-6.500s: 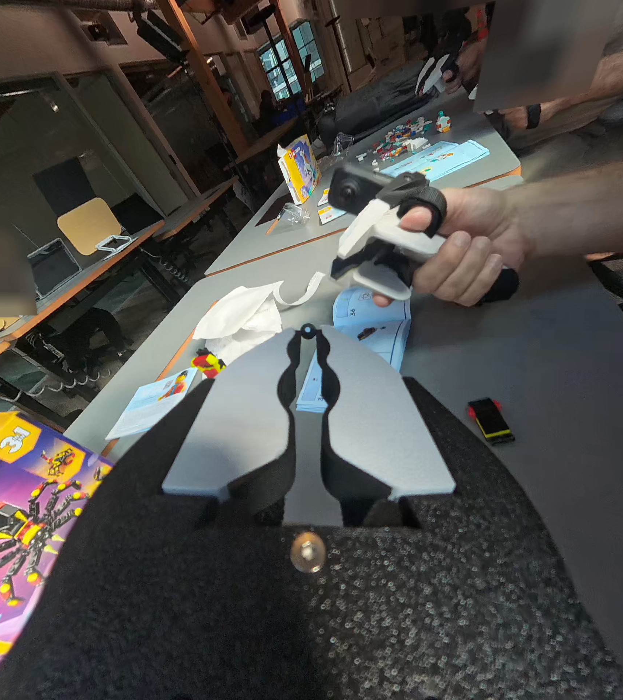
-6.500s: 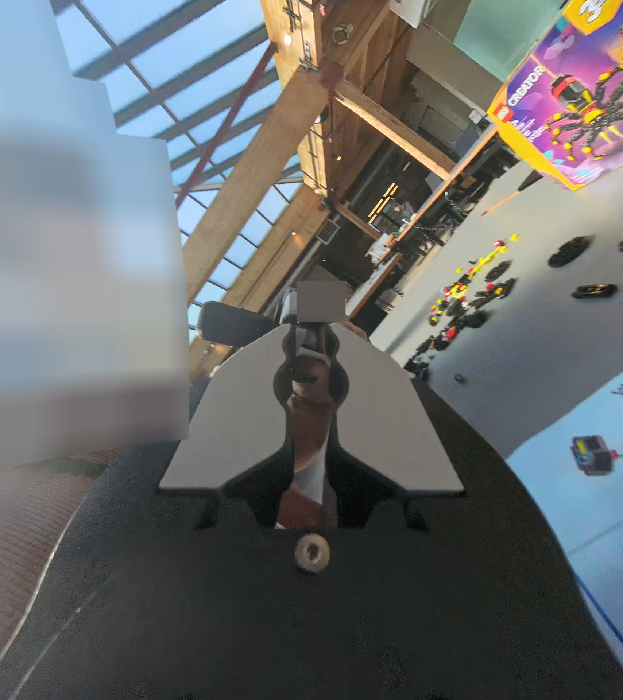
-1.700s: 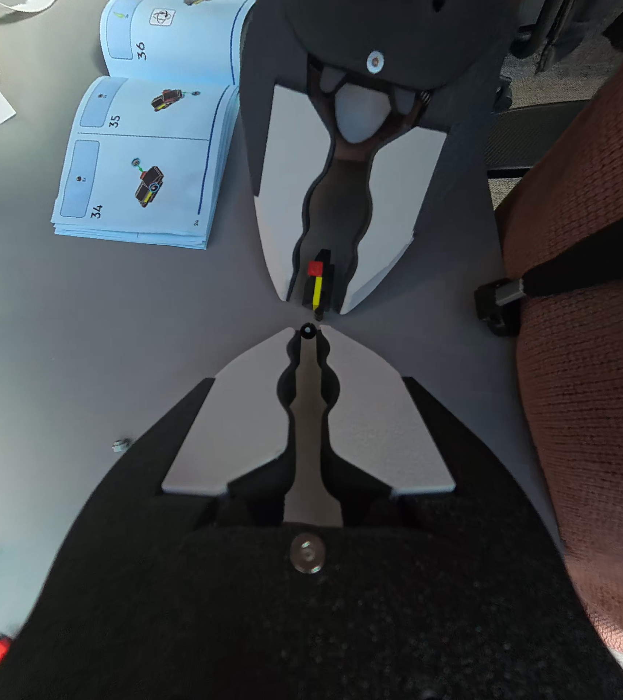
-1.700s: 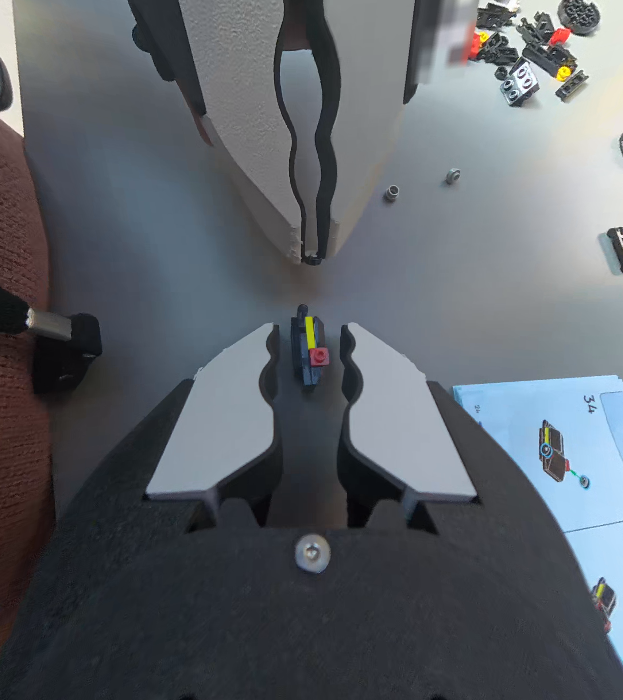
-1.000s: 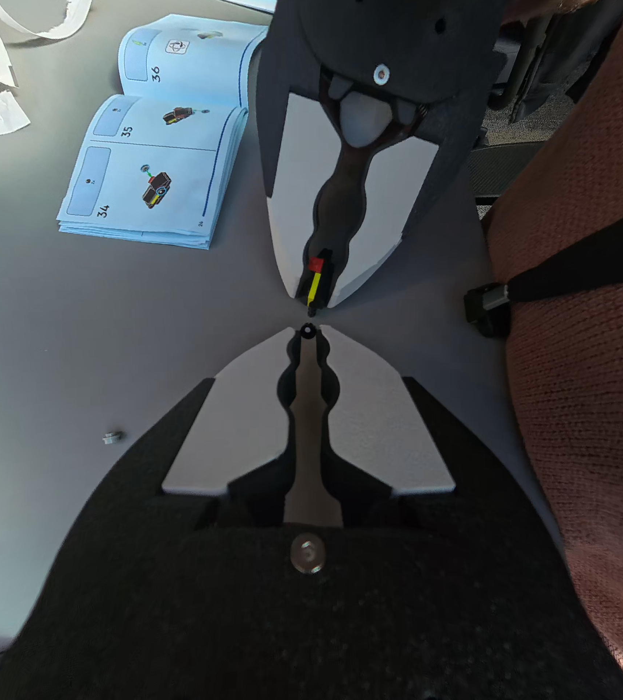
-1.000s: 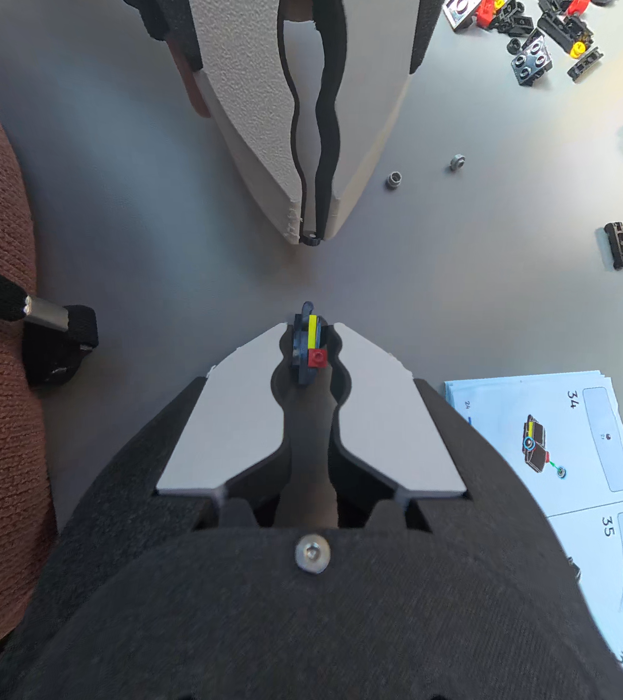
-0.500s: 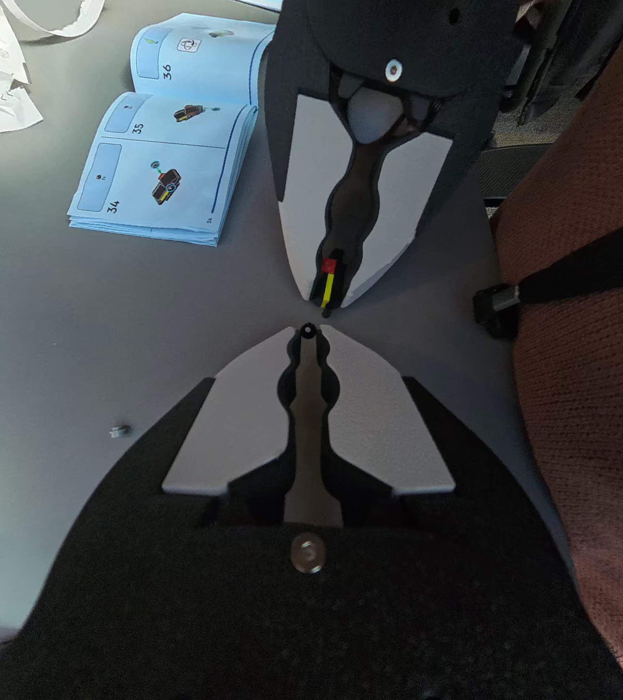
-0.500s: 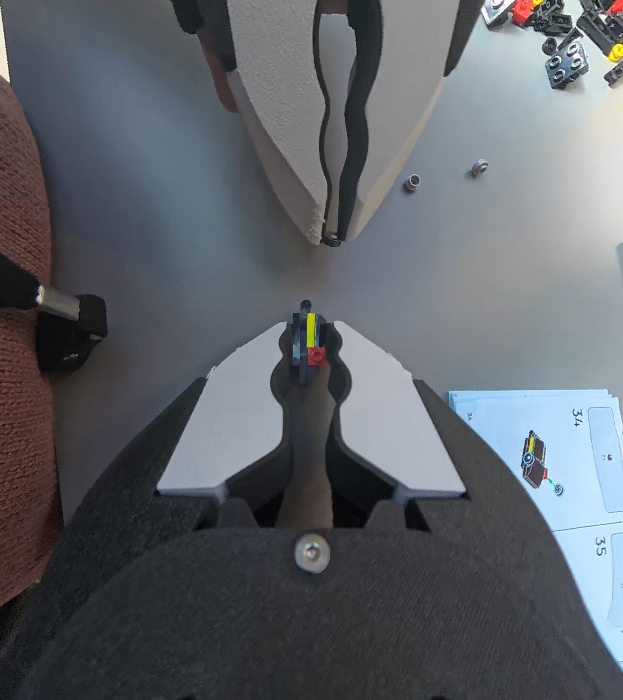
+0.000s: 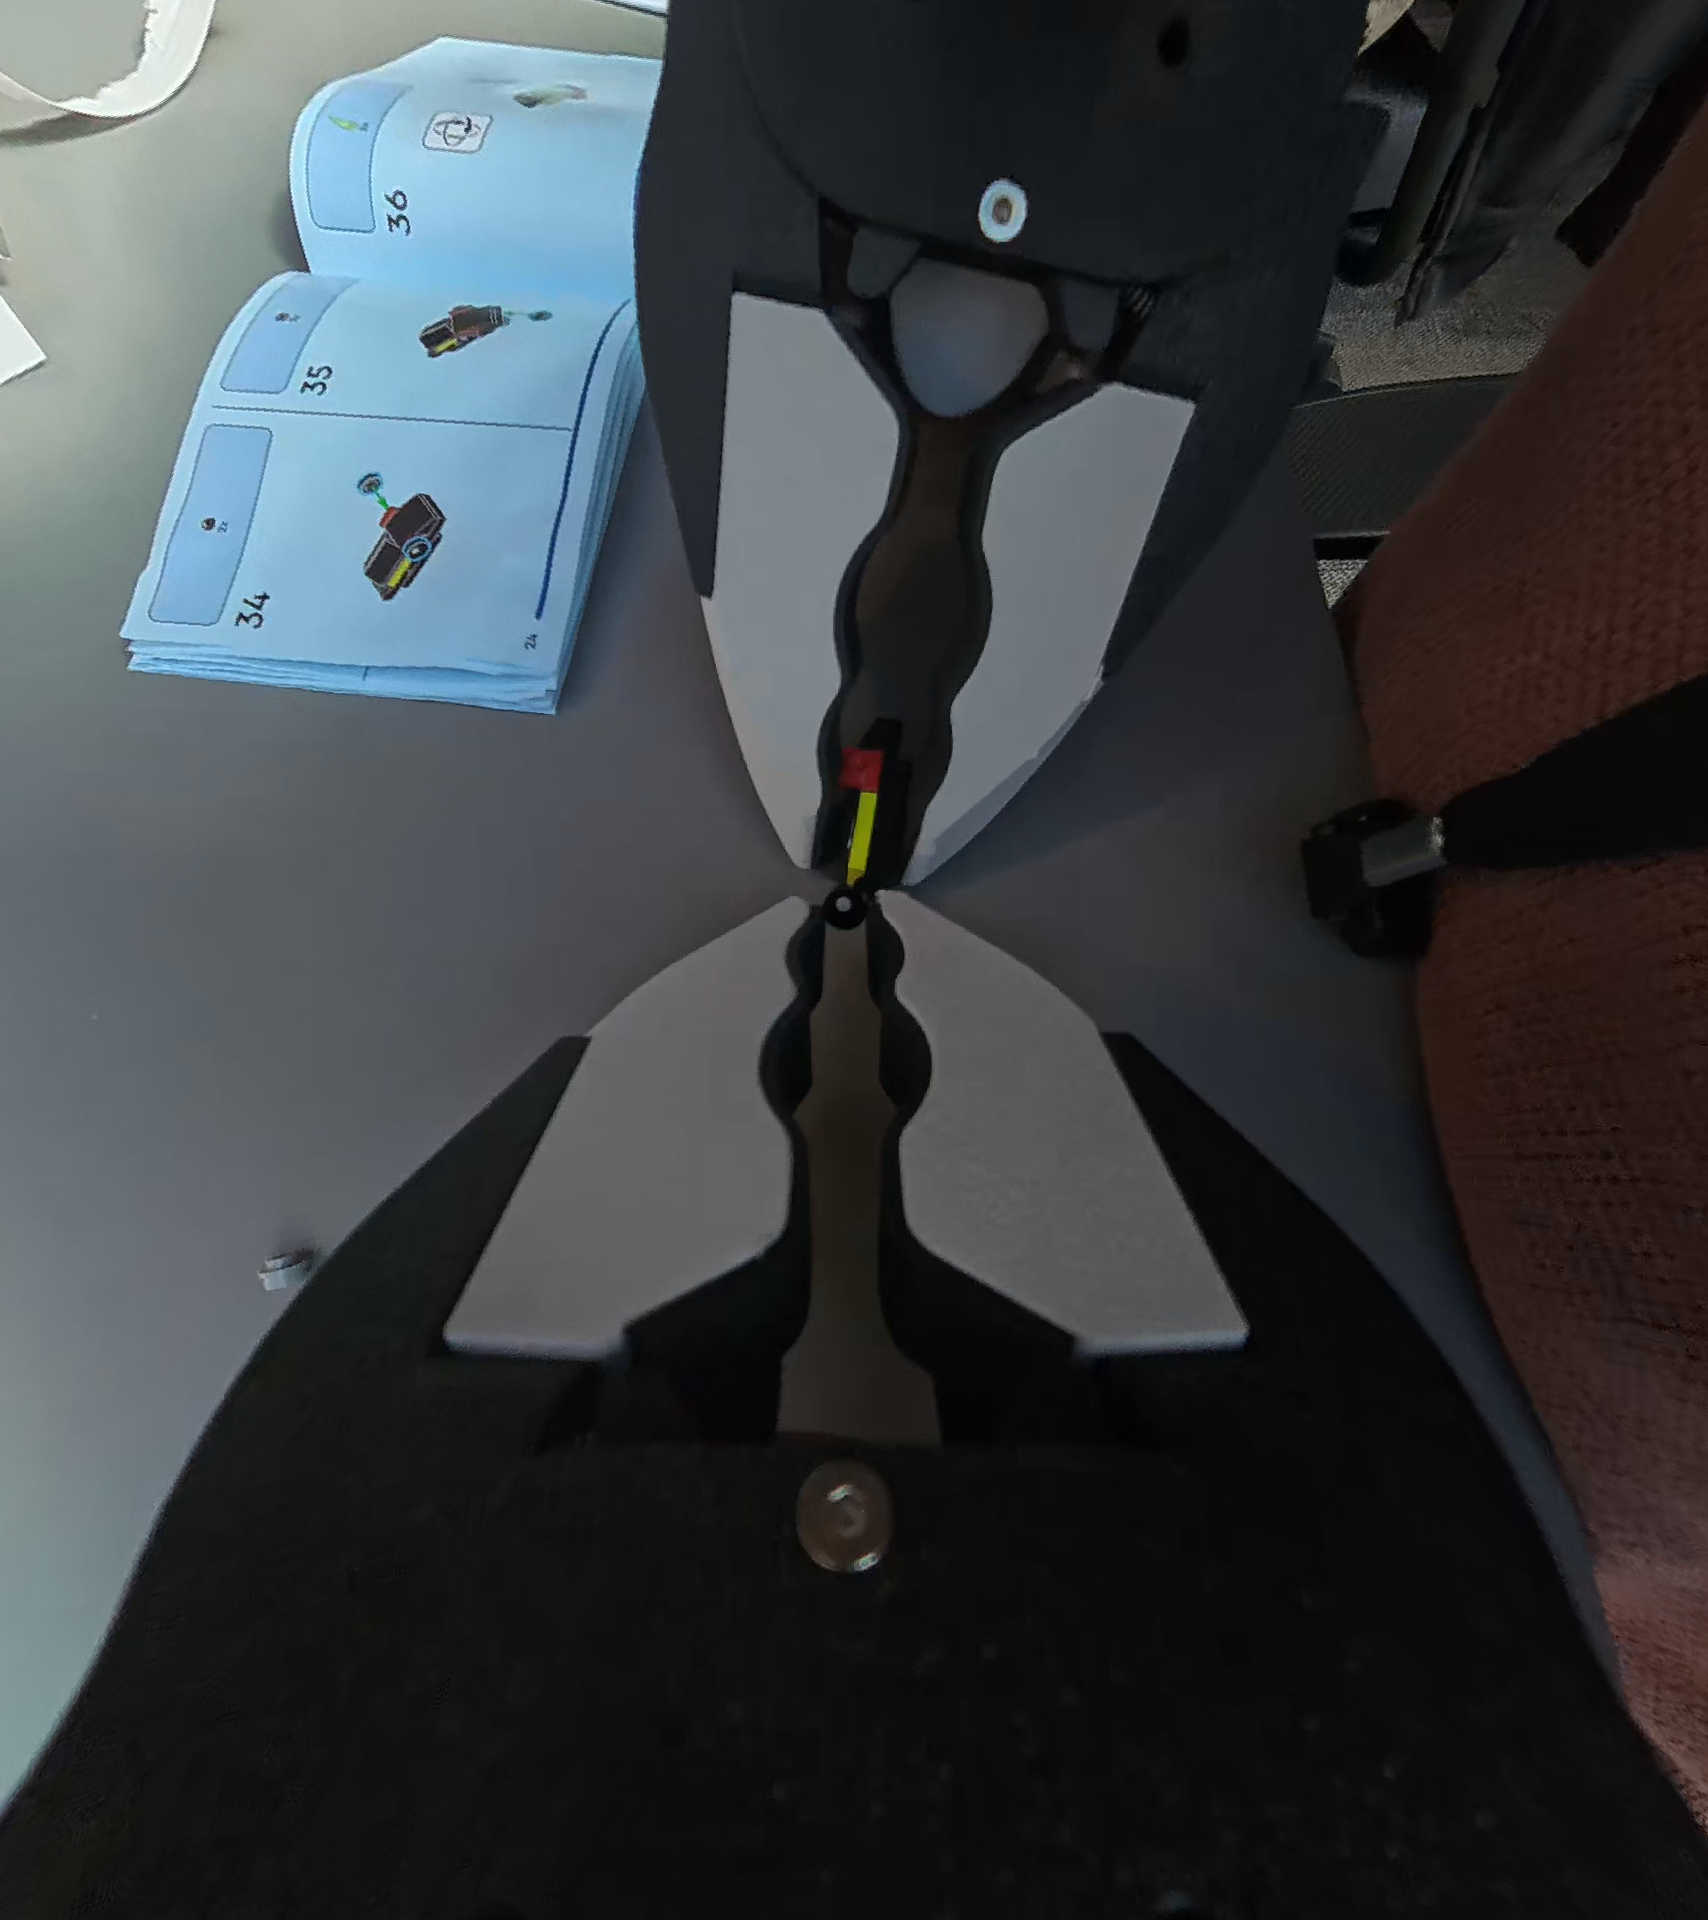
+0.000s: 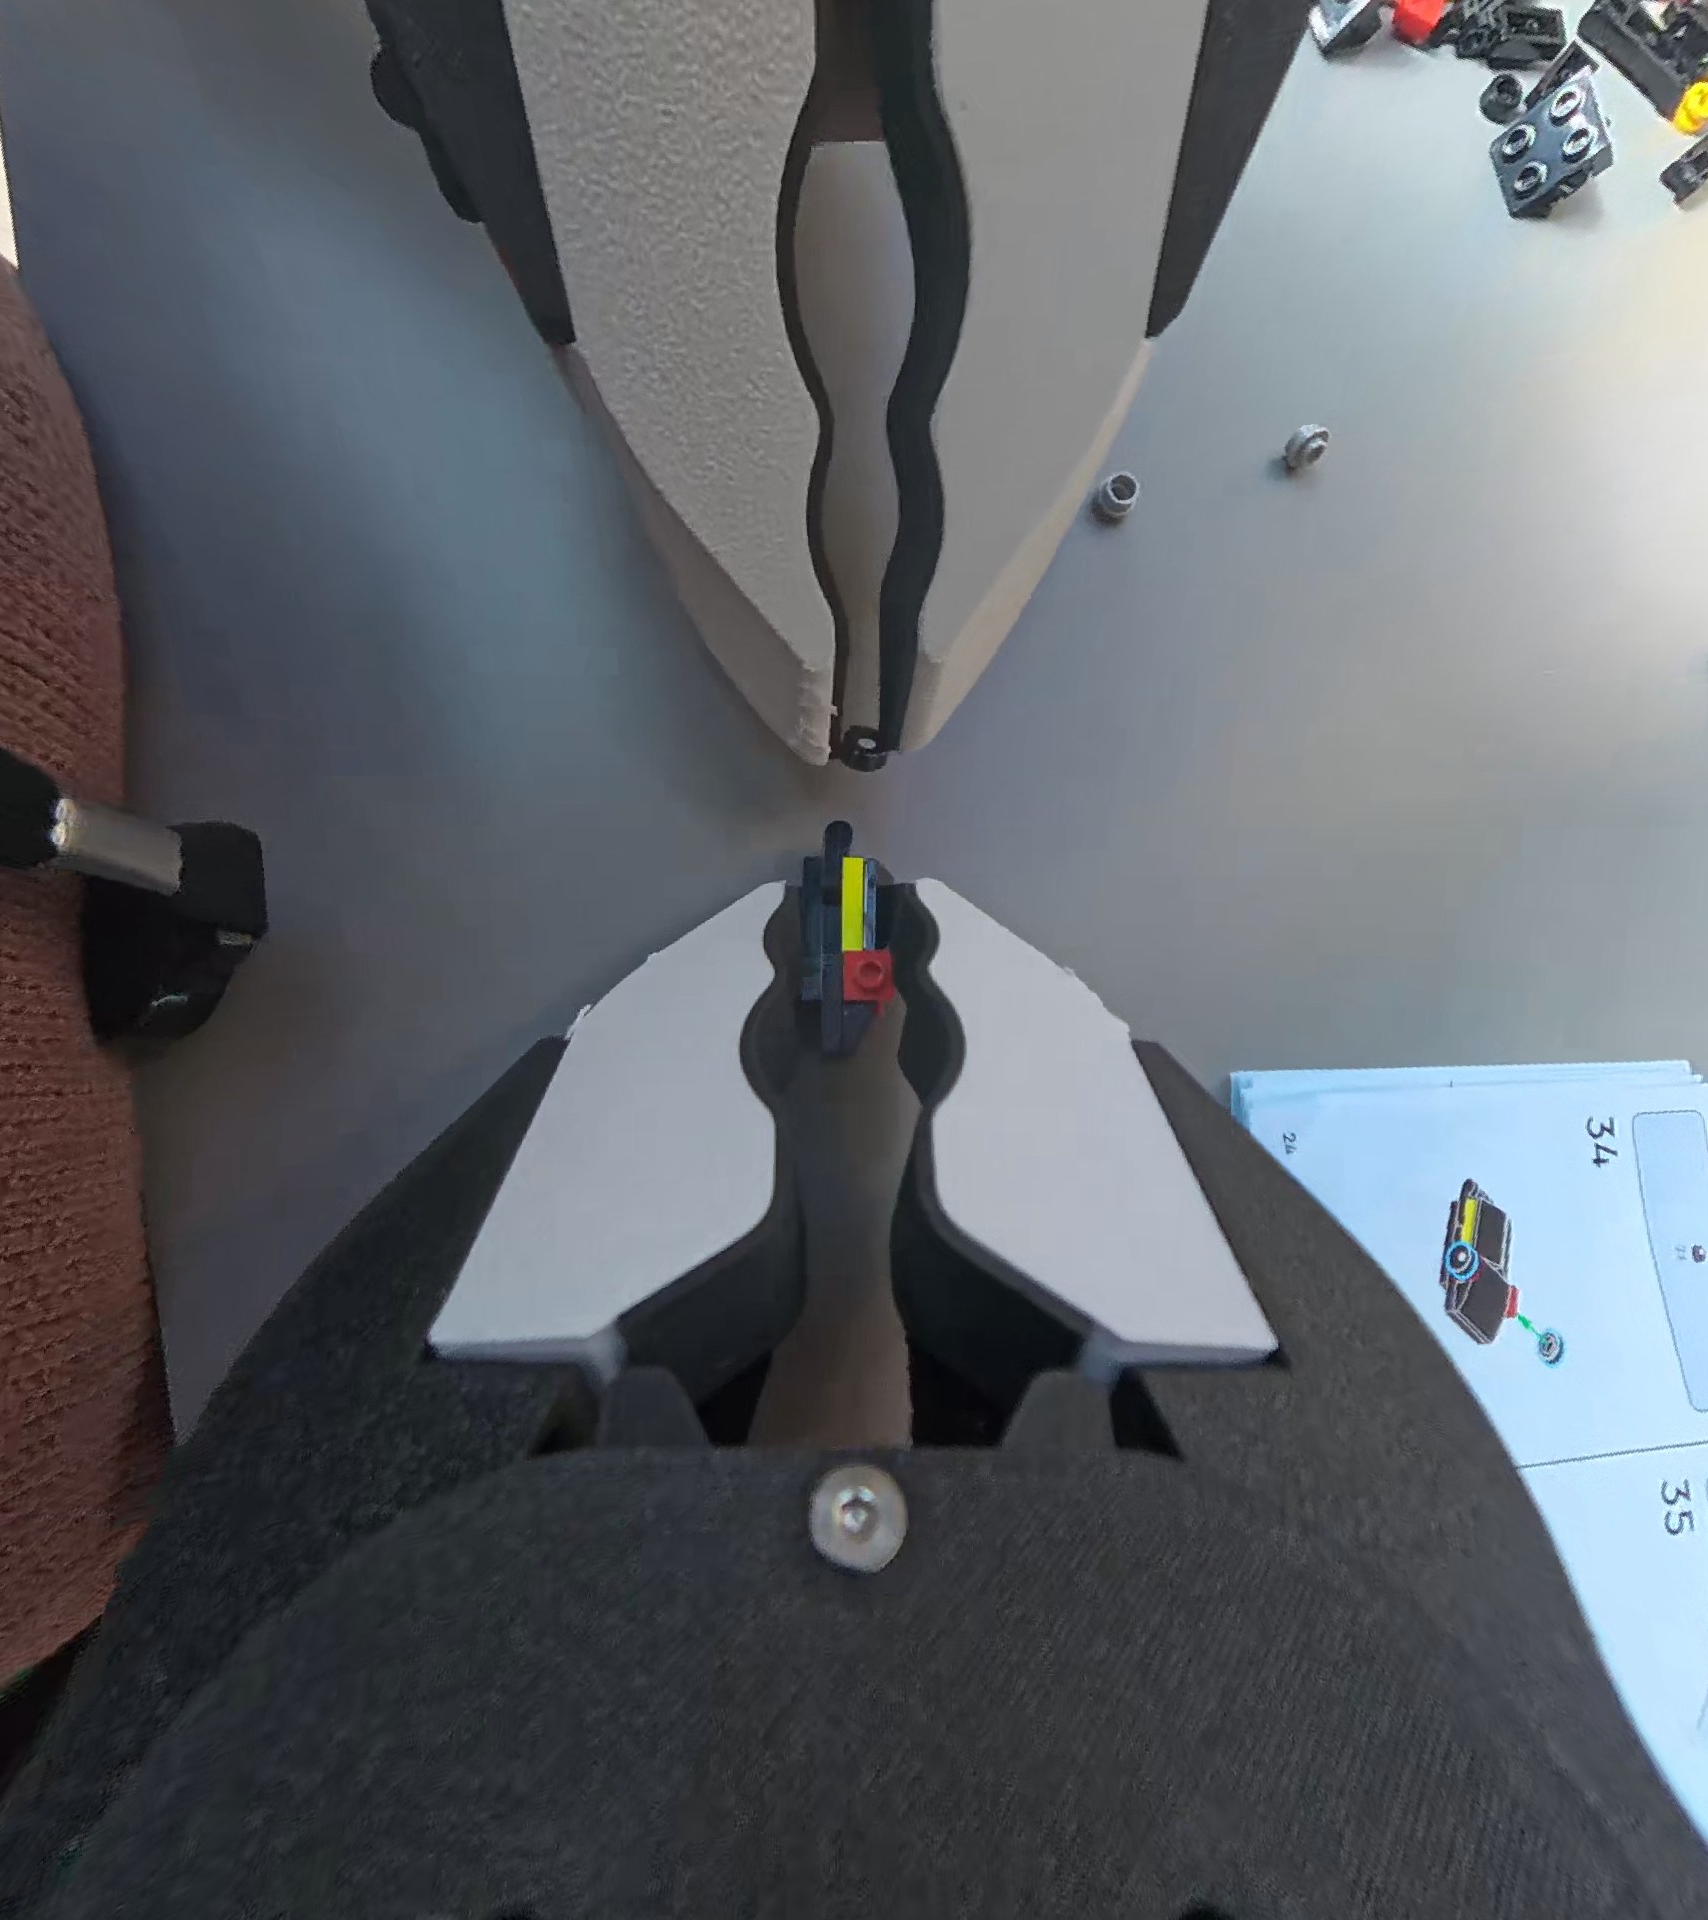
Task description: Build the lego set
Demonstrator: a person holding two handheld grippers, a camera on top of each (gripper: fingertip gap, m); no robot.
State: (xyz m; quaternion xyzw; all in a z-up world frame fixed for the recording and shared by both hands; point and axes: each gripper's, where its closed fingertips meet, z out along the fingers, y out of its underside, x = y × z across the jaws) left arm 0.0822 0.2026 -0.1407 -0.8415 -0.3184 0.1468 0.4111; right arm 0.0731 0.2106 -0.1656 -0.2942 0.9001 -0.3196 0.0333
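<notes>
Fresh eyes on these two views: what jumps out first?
The two tongs meet tip to tip at centre: the right tongs grip a small black lego piece with a yellow stripe and red stud, and the left tongs pinch a tiny black ring. An open blue instruction booklet lies beside them on the grey table.

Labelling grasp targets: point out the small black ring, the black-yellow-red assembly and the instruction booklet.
small black ring [image 10: 865, 744], right wrist view, its rim.
black-yellow-red assembly [image 10: 856, 914], right wrist view, yellow strip.
instruction booklet [image 9: 476, 499], left wrist view, open page.
</notes>
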